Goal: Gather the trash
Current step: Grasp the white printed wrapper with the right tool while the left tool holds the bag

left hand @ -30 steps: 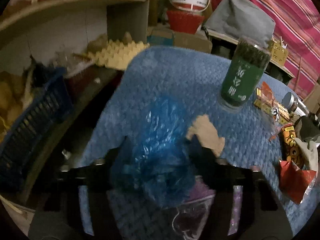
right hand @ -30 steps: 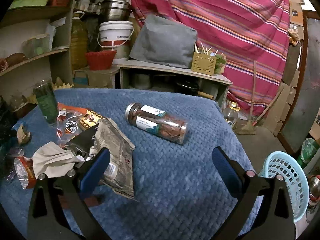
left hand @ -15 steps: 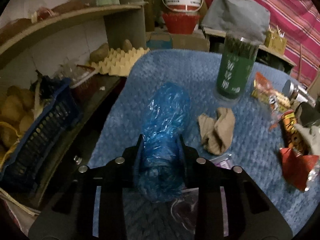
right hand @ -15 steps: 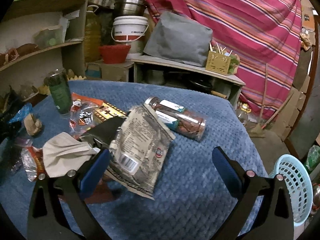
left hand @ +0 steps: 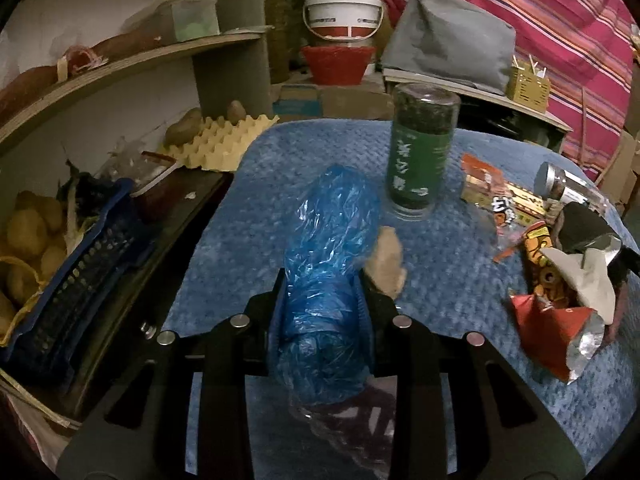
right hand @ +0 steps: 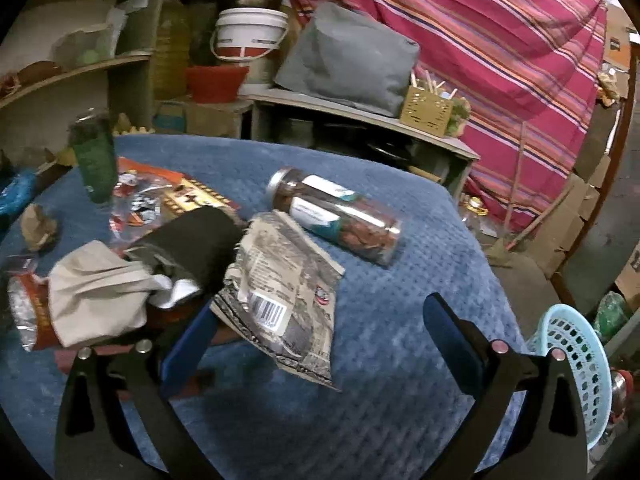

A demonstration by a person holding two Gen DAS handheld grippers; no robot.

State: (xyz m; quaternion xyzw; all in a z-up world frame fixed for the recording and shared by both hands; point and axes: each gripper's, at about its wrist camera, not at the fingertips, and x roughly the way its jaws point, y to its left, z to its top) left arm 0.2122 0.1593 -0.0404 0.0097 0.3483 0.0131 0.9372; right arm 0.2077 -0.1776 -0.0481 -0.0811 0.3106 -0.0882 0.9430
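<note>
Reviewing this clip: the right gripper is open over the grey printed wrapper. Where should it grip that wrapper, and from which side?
Probably the near barcode end of the grey wrapper, approached from above and the front. That corner appears raised off the blue cloth, so one finger of the open right gripper could slide beneath it.

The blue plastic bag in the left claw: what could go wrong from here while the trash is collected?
1. The blue plastic bag is thin and crumpled between the left claw fingers; it might slip out or tear.
2. The tall green jar stands upright just beyond the bag; a forward swing could knock it over.
3. The right claw is open over a printed wrapper; the lying clear jar nearby could roll if bumped.
</note>
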